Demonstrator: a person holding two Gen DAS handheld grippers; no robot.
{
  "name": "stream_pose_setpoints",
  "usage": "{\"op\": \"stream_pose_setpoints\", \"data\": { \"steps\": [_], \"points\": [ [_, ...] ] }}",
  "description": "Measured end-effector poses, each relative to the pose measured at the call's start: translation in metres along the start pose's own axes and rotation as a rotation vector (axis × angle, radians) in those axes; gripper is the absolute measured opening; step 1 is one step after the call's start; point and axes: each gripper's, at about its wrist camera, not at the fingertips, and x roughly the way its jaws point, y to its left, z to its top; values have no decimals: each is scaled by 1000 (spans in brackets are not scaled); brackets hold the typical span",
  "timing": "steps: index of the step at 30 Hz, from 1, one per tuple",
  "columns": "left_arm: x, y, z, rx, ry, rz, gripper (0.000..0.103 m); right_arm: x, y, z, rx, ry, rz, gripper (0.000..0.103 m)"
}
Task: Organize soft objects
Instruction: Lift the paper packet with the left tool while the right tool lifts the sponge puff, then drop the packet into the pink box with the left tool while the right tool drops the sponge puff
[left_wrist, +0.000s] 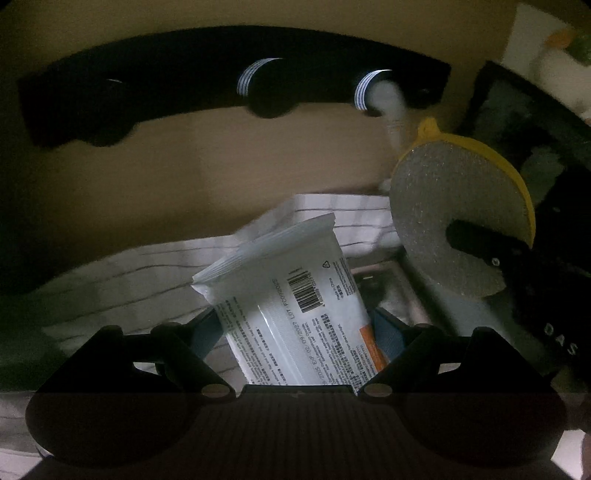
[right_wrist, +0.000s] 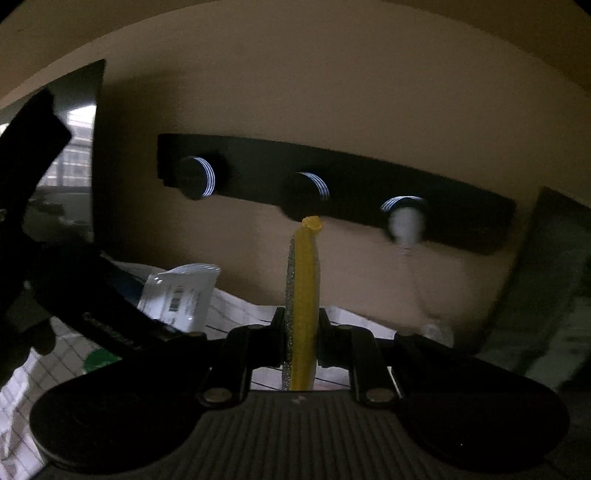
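Note:
My left gripper (left_wrist: 295, 325) is shut on a white wet-wipes pack (left_wrist: 291, 295) with a barcode, holding it tilted above a white checked cloth (left_wrist: 129, 280). My right gripper (right_wrist: 301, 325) is shut on a round yellow sponge (right_wrist: 302, 295) with a grey scrub face, held edge-on and upright, its yellow loop just below the middle peg (right_wrist: 308, 192) of a black hook rail (right_wrist: 369, 188). The sponge also shows in the left wrist view (left_wrist: 454, 206), as does the rail (left_wrist: 184, 85). The wipes pack shows in the right wrist view (right_wrist: 181, 291).
The rail has three pegs on a tan wall (right_wrist: 295, 92). A pale blurred item hangs from the right peg (right_wrist: 406, 221), and it shows in the left wrist view (left_wrist: 388, 99). A dark frame (left_wrist: 517, 110) stands at right. A green object (right_wrist: 99, 360) lies on the cloth.

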Motion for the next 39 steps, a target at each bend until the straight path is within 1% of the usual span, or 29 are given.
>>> {"op": "stream_pose_setpoints", "data": {
  "steps": [3, 6, 8, 10, 11, 13, 14, 15, 16, 18, 19, 20, 21, 24, 27, 29, 31, 33, 35, 37, 39],
  "points": [
    [18, -13, -6, -26, 7, -67, 91, -10, -18, -6, 3, 18, -62, 15],
    [46, -32, -8, -31, 54, -90, 91, -14, -35, -19, 20, 53, -104, 15],
    [71, -38, -14, -58, 82, -102, 91, -11, -45, -28, 34, 76, -118, 15],
    [98, -45, -16, -82, 85, -145, 91, -7, -54, -38, 49, 96, -123, 15],
    [110, -47, -20, -77, 94, -176, 91, -3, -58, -43, 59, 106, -122, 15],
    [146, -55, -23, -77, 204, -252, 91, 6, -67, -57, 83, 129, -116, 15],
    [164, -56, -26, -106, 259, -283, 91, 12, -71, -64, 95, 142, -109, 15],
    [182, -56, -31, -141, 296, -301, 91, 19, -76, -71, 108, 157, -98, 15],
    [195, -54, -35, -165, 309, -295, 90, 23, -78, -77, 115, 166, -91, 15],
    [213, -53, -39, -180, 314, -222, 89, 37, -83, -89, 132, 196, -80, 15],
    [217, -50, -40, -182, 290, -182, 85, 44, -84, -95, 140, 211, -74, 15],
    [219, -47, -38, -185, 262, -159, 83, 49, -84, -100, 143, 222, -70, 15],
    [220, -41, -36, -201, 241, -154, 81, 56, -84, -106, 141, 233, -71, 15],
    [216, -22, -28, -273, 205, -212, 81, 73, -82, -118, 112, 250, -85, 15],
    [189, -11, -19, -294, 88, -234, 81, 83, -77, -127, 75, 256, -101, 15],
    [171, -3, -12, -312, 39, -239, 81, 91, -69, -132, 43, 257, -98, 15],
    [155, 5, -9, -323, 26, -240, 81, 99, -56, -136, -12, 261, -100, 15],
    [142, 9, -12, -315, 27, -237, 81, 109, -40, -141, -74, 266, -104, 16],
    [129, 12, -14, -318, 6, -242, 81, 115, -22, -145, -118, 273, -94, 25],
    [113, 16, -21, -338, -17, -268, 81, 117, -12, -147, -116, 281, -58, 40],
    [92, 22, -27, -355, -39, -298, 81, 117, -9, -150, -95, 295, -31, 45]
  ]
}}
